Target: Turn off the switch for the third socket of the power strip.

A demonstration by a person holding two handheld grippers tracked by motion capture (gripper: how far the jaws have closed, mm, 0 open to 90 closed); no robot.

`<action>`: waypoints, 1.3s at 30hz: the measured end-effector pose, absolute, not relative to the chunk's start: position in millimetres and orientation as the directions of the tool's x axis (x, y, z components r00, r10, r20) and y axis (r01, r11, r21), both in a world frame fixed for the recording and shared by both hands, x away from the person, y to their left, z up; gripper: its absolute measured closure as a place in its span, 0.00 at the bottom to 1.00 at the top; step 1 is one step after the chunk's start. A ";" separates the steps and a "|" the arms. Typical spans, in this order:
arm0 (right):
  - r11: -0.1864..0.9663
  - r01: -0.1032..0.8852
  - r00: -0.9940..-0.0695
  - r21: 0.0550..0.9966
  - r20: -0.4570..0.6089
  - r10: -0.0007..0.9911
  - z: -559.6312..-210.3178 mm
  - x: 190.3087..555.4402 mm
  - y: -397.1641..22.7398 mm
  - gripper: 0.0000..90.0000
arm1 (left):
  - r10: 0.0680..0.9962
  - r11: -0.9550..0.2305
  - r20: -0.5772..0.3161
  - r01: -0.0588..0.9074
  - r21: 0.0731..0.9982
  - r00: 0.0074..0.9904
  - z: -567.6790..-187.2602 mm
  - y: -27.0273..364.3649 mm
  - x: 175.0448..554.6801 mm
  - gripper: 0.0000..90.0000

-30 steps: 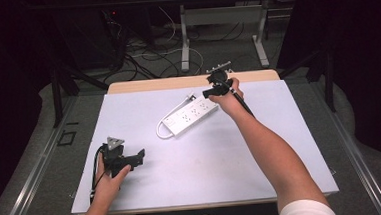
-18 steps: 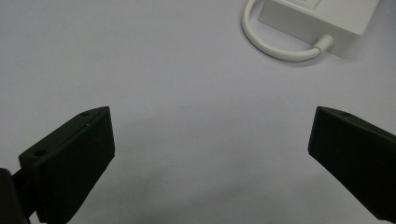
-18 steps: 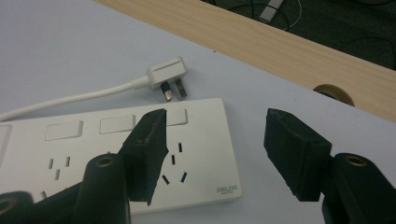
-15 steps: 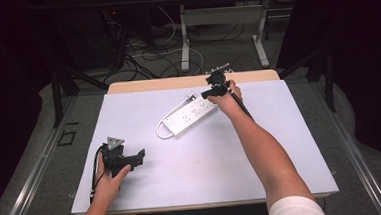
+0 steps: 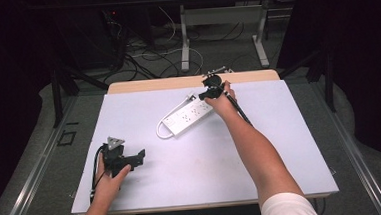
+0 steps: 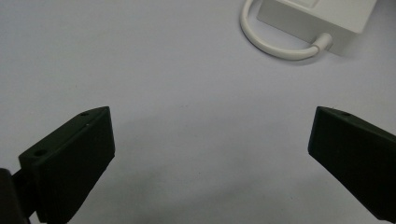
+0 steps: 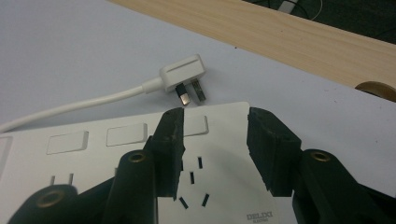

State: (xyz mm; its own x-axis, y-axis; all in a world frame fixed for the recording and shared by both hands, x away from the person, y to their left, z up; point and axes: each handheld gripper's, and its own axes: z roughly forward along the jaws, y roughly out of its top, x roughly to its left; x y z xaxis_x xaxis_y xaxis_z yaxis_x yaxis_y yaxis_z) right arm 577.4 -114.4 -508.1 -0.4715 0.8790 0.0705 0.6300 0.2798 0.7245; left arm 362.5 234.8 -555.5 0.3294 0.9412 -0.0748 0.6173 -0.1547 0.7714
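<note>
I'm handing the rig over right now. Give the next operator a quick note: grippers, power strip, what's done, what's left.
Left gripper: open, holding nothing, low at the near left of the table.
Right gripper: jaws apart over the far end of the power strip, nothing clamped.
Plug: loose on the table just beyond that end, its cord looping back to the strip.
Done: nothing gripped or plugged in.
Left: probably grasping the strip or plug.

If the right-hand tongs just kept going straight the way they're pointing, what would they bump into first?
Probably the white power strip: the right tongs hover open just over its end. Beyond lies its plug, though depth is hard to judge.
</note>
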 end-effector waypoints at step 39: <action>0.278 0.598 -0.492 0.752 0.071 0.867 -531.0 589.5 -106.5 0.85 | 0.939 -0.159 -0.077 0.622 0.767 0.335 -555.0 235.9 362.2 0.01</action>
State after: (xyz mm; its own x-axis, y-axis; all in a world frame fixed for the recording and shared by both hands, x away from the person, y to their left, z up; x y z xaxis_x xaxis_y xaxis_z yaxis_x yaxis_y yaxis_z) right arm 589.5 -106.5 -531.0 -0.4925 0.8674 0.0714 0.5980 0.2776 0.7519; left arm 362.2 235.9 -555.0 0.3345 0.9392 -0.0770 0.6217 -0.1586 0.7670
